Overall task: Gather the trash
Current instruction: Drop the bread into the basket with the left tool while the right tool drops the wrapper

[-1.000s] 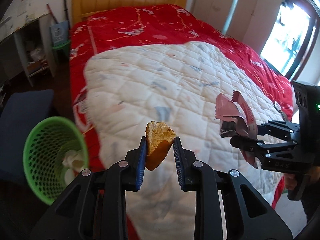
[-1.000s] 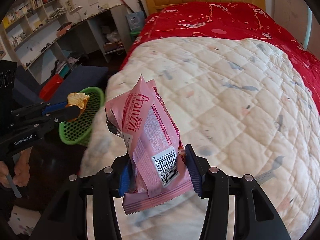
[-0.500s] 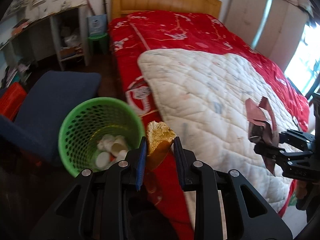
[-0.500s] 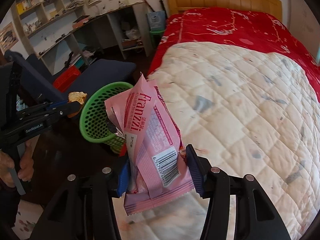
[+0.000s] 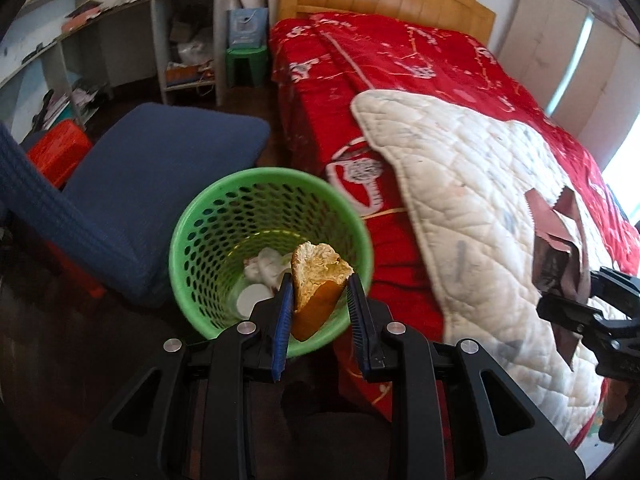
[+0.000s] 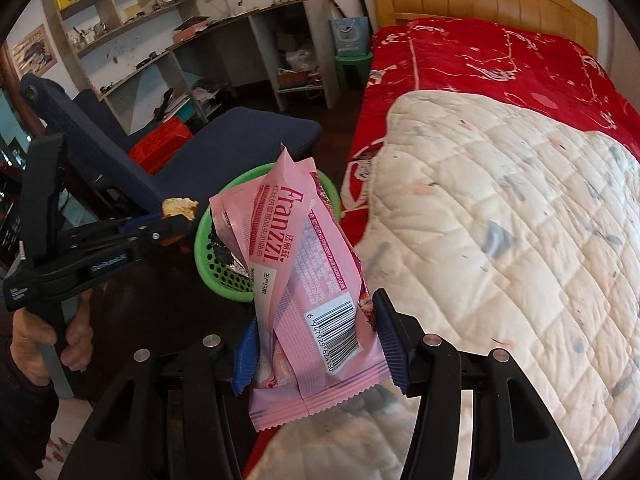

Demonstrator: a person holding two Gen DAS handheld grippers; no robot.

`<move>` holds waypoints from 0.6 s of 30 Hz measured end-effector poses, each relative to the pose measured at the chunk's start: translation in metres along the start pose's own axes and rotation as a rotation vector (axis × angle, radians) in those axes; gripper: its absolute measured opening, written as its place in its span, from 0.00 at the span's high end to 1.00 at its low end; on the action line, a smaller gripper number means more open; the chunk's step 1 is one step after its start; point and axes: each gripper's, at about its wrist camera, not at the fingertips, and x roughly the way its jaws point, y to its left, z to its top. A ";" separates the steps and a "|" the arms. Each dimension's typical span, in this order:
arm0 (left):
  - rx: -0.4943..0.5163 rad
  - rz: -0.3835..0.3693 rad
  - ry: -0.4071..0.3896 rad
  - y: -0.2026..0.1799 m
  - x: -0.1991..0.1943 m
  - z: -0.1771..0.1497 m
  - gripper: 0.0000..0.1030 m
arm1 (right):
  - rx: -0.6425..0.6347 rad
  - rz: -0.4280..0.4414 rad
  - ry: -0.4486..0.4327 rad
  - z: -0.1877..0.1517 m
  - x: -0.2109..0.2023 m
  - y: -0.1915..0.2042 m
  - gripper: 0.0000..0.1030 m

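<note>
My left gripper (image 5: pixel 319 285) is shut on a torn chunk of bread (image 5: pixel 320 268) with a brown crust. It hangs right over the mouth of the green mesh bin (image 5: pixel 192 216), which stands on the dark floor beside the bed and holds white crumpled paper (image 5: pixel 266 266). My right gripper (image 6: pixel 316 320) is shut on a pink Franzzi snack wrapper (image 6: pixel 296 240), over the quilt's edge just right of the bin (image 6: pixel 224 276). The right wrist view shows the left gripper (image 6: pixel 176 222) and its bread (image 6: pixel 179 206) at the bin's left rim. The left wrist view shows the wrapper (image 5: pixel 556 240) at far right.
A blue chair (image 5: pixel 160 160) stands left of the bin, with a red crate (image 5: pixel 56 152) behind it. The bed (image 5: pixel 360 72), with a red cover and white quilt (image 5: pixel 480 184), fills the right. Desk shelves (image 6: pixel 168 60) and a green stool (image 5: pixel 244 64) line the far wall.
Both grippers have swung left, from over the quilt to the bedside. The green bin has come from the left edge of the left wrist view to right under the bread. Both grips are unchanged.
</note>
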 end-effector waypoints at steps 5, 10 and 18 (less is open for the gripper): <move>-0.019 0.012 0.019 0.012 0.012 0.001 0.75 | -0.007 0.007 0.012 0.008 0.012 0.011 0.50; -0.039 0.029 0.035 0.025 0.021 0.002 0.74 | -0.007 0.017 0.026 0.014 0.023 0.017 0.50; -0.066 0.052 0.045 0.044 0.032 0.006 0.72 | -0.015 0.023 0.041 0.021 0.038 0.028 0.50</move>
